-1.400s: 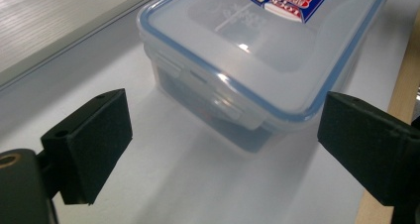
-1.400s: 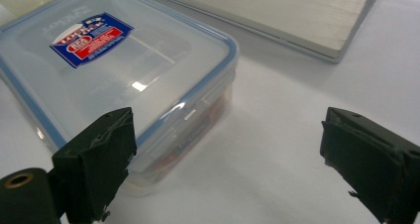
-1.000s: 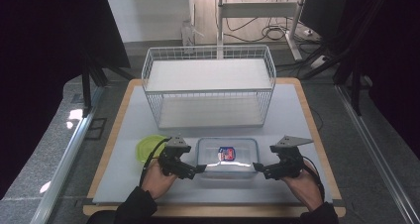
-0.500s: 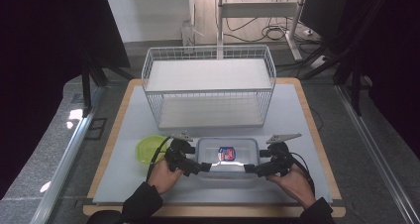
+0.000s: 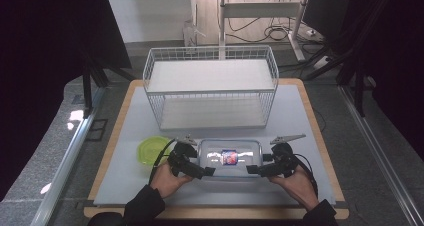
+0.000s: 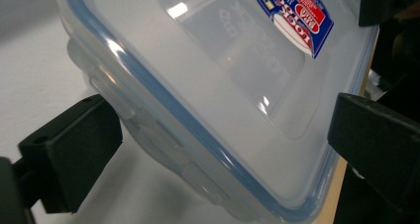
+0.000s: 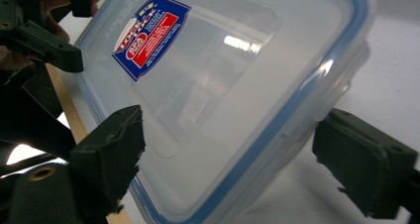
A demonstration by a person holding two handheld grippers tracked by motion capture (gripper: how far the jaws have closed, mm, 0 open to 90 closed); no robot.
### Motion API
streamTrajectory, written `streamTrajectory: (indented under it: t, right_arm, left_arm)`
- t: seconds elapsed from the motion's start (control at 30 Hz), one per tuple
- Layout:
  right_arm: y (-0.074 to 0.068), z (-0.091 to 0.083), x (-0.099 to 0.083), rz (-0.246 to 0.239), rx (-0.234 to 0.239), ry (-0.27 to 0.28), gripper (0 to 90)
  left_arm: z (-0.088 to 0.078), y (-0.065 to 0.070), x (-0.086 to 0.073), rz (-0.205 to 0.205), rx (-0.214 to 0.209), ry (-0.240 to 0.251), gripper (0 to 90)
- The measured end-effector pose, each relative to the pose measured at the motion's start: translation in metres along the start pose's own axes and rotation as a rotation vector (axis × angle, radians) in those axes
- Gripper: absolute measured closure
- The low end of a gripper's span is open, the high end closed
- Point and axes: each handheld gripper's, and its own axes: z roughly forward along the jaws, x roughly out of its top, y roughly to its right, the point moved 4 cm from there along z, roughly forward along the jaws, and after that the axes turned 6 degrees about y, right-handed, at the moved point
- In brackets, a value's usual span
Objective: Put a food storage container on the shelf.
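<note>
Two hand-held grippers flank one clear plastic food container (image 5: 229, 158) with a blue-sealed snap lid and a red and blue label, resting near the front edge of a white mat (image 5: 125, 136) on the table.

The left gripper (image 5: 209, 172) comes in from the container's left end, the right gripper (image 5: 251, 169) from its right end, each aimed inward at a short side. In the left gripper view, the two black jaws stand on either side of a corner of the container (image 6: 208, 85); whether the pads press on it cannot be told, as one jaw looks just beside a lid clasp. In the right gripper view, the jaws straddle the opposite end of the container (image 7: 237, 85), with a little daylight at the pads, so this gripper reads as released. Its jaws have just been closing somewhat, with the container's end between them, which suggests a two-handed grasp is being set up, perhaps to lift the box or work its clasps.

Compared with a second earlier, both grippers have turned and slid inward from beside the box to around its ends.

Left of the container lies a yellow-green round lid (image 5: 154, 150). Behind it stands a white wire shelf rack (image 5: 212, 88).
</note>
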Motion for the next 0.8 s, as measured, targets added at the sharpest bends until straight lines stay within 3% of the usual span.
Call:
streamTrajectory:
  t: [0.2, 0.27, 0.37, 0.47, 0.57, 0.67, 0.73, 0.8]
  right_arm:
    - [-0.011, -0.009, -0.007, -0.041, -0.026, -0.014, 21.2]
    - [-0.014, -0.012, -0.009, -0.057, -0.032, -0.02, 23.3]
    - [-0.019, -0.016, -0.012, -0.075, -0.045, -0.017, 26.3]
    - [-0.017, -0.021, -0.013, -0.061, -0.03, 0.007, 33.5]
    - [-0.015, -0.027, -0.014, -0.037, -0.002, 0.033, 40.1]
    - [-0.014, -0.031, -0.016, -0.02, 0.024, 0.048, 46.2]
    - [-0.012, -0.032, -0.018, 0.007, 0.048, 0.06, 48.5]
    - [-0.009, -0.032, -0.018, 0.035, 0.065, 0.072, 48.9]
  left_arm:
    - [-0.01, 0.01, -0.008, 0.06, 0.03, 0.011, 9.2]
    - [-0.014, 0.012, -0.01, 0.06, 0.03, 0.03, 13.5]
    - [-0.02, 0.01, -0.013, 0.034, 0.001, 0.052, 22.9]
    - [-0.025, 0.01, -0.018, 0.028, -0.02, 0.062, 29.7]
    - [-0.029, 0.011, -0.021, 0.016, -0.029, 0.079, 35.1]
    - [-0.033, 0.007, -0.023, -0.025, -0.069, 0.111, 42.1]
    - [-0.034, 0.005, -0.024, -0.056, -0.094, 0.128, 45.1]
    - [-0.034, 0.005, -0.024, -0.06, -0.092, 0.132, 45.6]
